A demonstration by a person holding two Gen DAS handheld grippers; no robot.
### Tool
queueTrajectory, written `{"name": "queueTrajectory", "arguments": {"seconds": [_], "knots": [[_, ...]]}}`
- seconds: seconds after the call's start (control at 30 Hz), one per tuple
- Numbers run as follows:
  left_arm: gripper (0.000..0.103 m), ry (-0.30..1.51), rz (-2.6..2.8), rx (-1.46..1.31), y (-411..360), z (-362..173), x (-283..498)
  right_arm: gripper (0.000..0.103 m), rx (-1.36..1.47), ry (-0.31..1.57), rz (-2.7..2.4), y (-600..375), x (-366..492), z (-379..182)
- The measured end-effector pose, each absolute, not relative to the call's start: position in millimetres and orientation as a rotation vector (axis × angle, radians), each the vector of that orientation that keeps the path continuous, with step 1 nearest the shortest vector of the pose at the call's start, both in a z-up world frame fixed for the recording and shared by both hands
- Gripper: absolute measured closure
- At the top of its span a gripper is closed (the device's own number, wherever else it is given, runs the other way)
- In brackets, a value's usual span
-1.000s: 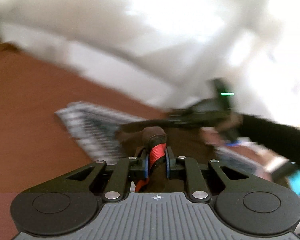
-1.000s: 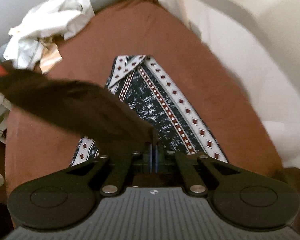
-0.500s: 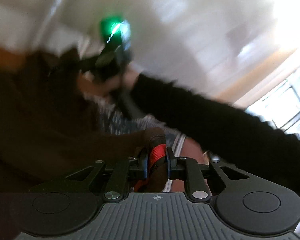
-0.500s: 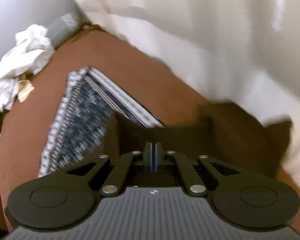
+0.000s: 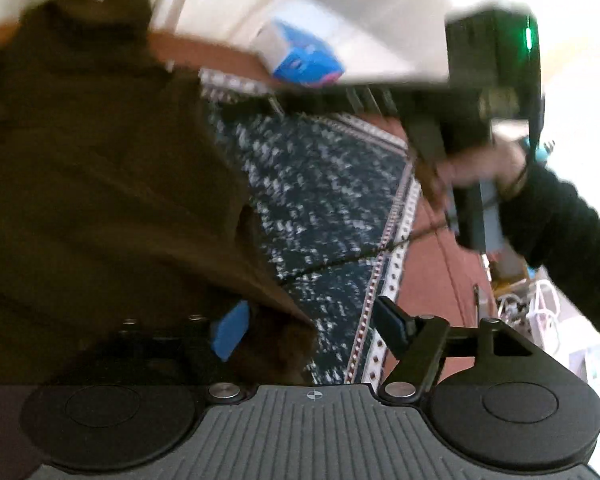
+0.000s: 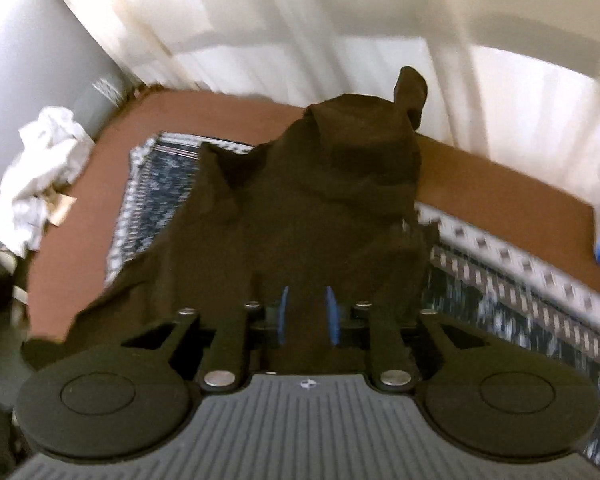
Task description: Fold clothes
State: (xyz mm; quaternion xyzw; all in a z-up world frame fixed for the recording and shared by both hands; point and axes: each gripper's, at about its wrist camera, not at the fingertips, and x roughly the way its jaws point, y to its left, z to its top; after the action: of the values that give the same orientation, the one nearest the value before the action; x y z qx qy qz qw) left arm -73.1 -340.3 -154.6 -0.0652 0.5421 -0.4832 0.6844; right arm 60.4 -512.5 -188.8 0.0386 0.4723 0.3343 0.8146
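Left gripper [image 5: 308, 326]: jaws have just been opening and now stand wide, with a corner of the brown garment [image 5: 100, 184] draped between them, brushing the blue pad on one side and clear of the other.
Right gripper [image 6: 307, 314]: jaws have just been opening too, now a narrow gap; brown cloth lies between the two blue pads, and I cannot tell whether they press on it.
Garment: dark brown, bunched and rumpled, heaped in front of both grippers, lying over the patterned cloth [image 6: 520, 292].
Patterned cloth: dark blue speckled with white, pale diamond-trimmed border, spread flat on the bed [image 6: 500, 192].
Bed: covered in a rust-brown sheet.
Right hand [image 5: 480, 160]: seen from the left camera, gripping its tool's handle, a black sleeve [image 5: 572, 216] behind it, a green light on the tool.
White clothes [image 6: 36, 168]: a crumpled pile at the bed's far left edge.
Blue box [image 5: 300, 56]: at the bed's far side, blurred.
Curtains [image 6: 300, 24]: pale, hanging behind the bed.
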Motion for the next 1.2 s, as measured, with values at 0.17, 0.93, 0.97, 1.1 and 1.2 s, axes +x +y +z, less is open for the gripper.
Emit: {"name": "queueTrajectory", "arguments": {"seconds": [0.17, 0.93, 0.97, 1.1, 1.2], "knots": [[0.014, 1.06, -0.874, -0.147, -255.8, -123.8, -76.4, 0.057, 0.158, 0.938, 0.704, -534.6, 0.8, -154.8], [0.017, 1.201, -0.338, -0.172, -82.5, -198.2, -160.0, 0.037, 0.129, 0.759, 0.823, -403.6, 26.4, -92.1], [0.018, 1.202, -0.34, -0.18, -81.7, -198.2, -162.1, 0.037, 0.114, 0.769, 0.81, -392.1, 38.2, -100.0], [0.025, 1.203, -0.355, -0.174, -85.3, -202.0, -164.5, 0.037, 0.074, 0.843, 0.747, -349.9, 85.6, -140.9], [0.03, 1.194, -0.355, -0.148, -91.5, -203.2, -167.3, 0.037, 0.015, 0.882, 0.732, -324.9, 110.7, -165.0]]}}
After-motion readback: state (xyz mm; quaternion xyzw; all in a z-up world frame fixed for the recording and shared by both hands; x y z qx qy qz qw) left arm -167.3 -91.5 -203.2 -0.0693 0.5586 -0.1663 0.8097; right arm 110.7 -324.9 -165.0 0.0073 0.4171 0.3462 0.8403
